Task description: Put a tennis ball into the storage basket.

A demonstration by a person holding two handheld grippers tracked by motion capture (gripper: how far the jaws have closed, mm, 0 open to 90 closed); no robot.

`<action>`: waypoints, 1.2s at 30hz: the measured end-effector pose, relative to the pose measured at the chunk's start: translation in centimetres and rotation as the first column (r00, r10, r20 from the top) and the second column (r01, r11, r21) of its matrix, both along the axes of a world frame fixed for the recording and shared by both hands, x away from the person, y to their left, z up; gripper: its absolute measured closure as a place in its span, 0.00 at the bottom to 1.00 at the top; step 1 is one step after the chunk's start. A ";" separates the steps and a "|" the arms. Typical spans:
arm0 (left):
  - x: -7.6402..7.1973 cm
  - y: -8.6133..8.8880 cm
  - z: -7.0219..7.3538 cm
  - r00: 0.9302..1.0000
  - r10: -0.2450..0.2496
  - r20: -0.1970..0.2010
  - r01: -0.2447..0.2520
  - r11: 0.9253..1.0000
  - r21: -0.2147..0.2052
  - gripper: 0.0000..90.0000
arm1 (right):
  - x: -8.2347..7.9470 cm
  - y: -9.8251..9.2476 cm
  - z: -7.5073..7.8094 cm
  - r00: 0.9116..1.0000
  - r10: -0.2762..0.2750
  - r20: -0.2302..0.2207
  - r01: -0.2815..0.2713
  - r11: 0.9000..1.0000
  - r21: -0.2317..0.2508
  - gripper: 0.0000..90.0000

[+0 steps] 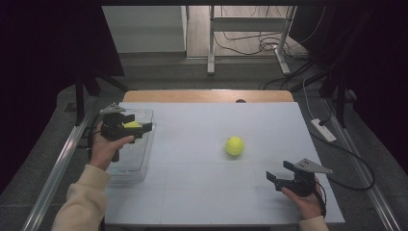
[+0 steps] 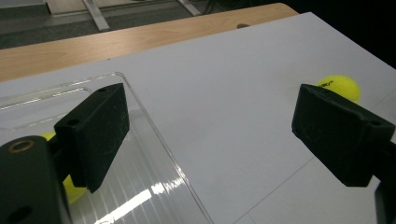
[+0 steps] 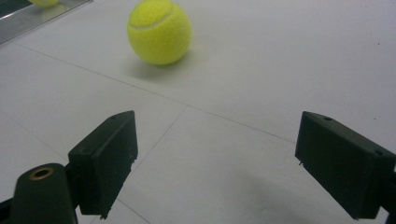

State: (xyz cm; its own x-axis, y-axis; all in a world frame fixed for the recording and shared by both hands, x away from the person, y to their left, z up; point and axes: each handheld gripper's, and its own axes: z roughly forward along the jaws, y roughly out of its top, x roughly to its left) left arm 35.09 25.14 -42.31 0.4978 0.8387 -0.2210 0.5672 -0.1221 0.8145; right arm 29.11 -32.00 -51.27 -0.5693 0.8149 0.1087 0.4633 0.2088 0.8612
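Right gripper (image 1: 279,172) nearest, near table edge, jaws apart, nothing between. Tennis ball (image 1: 234,145) on white table (image 1: 202,192), mid-right. Left gripper (image 1: 138,126) over clear bin (image 1: 144,159), jaws apart; second ball (image 1: 131,124) lies inside bin.

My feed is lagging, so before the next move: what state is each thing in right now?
Left gripper: jaws open, nothing between them, over the bin's edge.
Right gripper: jaws open, empty, facing the loose ball.
Clear bin: upright, holds one ball.
Ball in bin: resting inside.
Loose ball: on the table, untouched.
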 end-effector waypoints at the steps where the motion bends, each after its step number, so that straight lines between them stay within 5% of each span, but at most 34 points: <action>1: 0.0 -0.1 0.0 1.000 -0.002 0.000 0.002 1.000 0.001 0.14 | 0.0 0.0 0.0 1.000 -0.001 -0.001 0.001 1.000 0.001 0.14; 36: 0.1 -4.6 -0.1 0.996 -0.084 0.011 0.084 0.996 0.026 0.15 | 0.1 -0.1 0.1 1.000 -0.011 0.003 0.011 1.000 0.014 0.14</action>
